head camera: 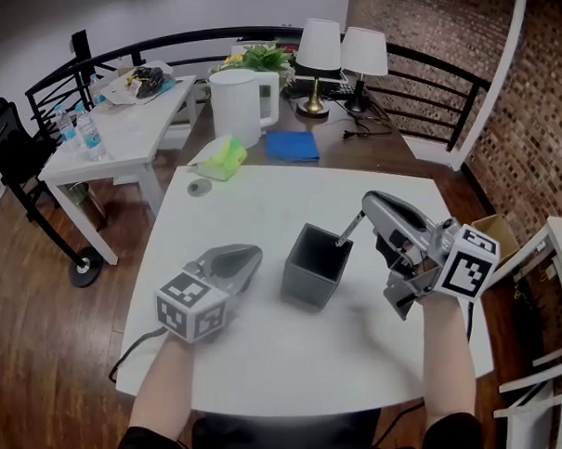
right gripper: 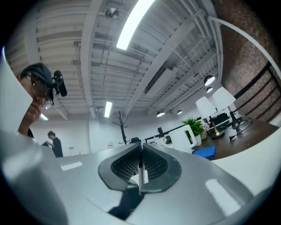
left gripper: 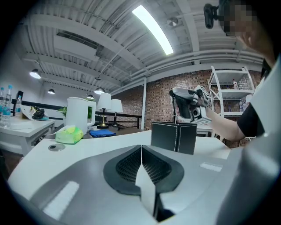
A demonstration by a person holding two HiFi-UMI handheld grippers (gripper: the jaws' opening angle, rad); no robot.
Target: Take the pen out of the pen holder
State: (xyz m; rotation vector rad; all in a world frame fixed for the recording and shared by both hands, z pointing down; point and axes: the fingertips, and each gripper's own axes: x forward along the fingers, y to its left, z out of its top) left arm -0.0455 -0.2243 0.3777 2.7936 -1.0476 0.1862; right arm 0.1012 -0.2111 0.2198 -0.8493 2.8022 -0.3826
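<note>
A black square pen holder (head camera: 315, 264) stands in the middle of the white table (head camera: 268, 350). My right gripper (head camera: 365, 204) hangs above the holder's right rim, shut on a thin grey pen (head camera: 348, 230) whose lower end is still at the holder's mouth. In the right gripper view the pen (right gripper: 141, 170) is pinched between the pads of the right gripper (right gripper: 141, 151). My left gripper (head camera: 254, 255) rests on the table left of the holder, shut and empty. The left gripper view shows the left gripper (left gripper: 141, 147) shut, the holder (left gripper: 174, 137) ahead and the right gripper (left gripper: 186, 104) above it.
At the table's far edge lie a green-yellow packet (head camera: 220, 159) and a small round disc (head camera: 198, 187). Behind it a dark desk carries a white jug (head camera: 238, 102), a blue pad (head camera: 292, 146) and two lamps (head camera: 322, 50). A white chair (head camera: 555, 281) stands right.
</note>
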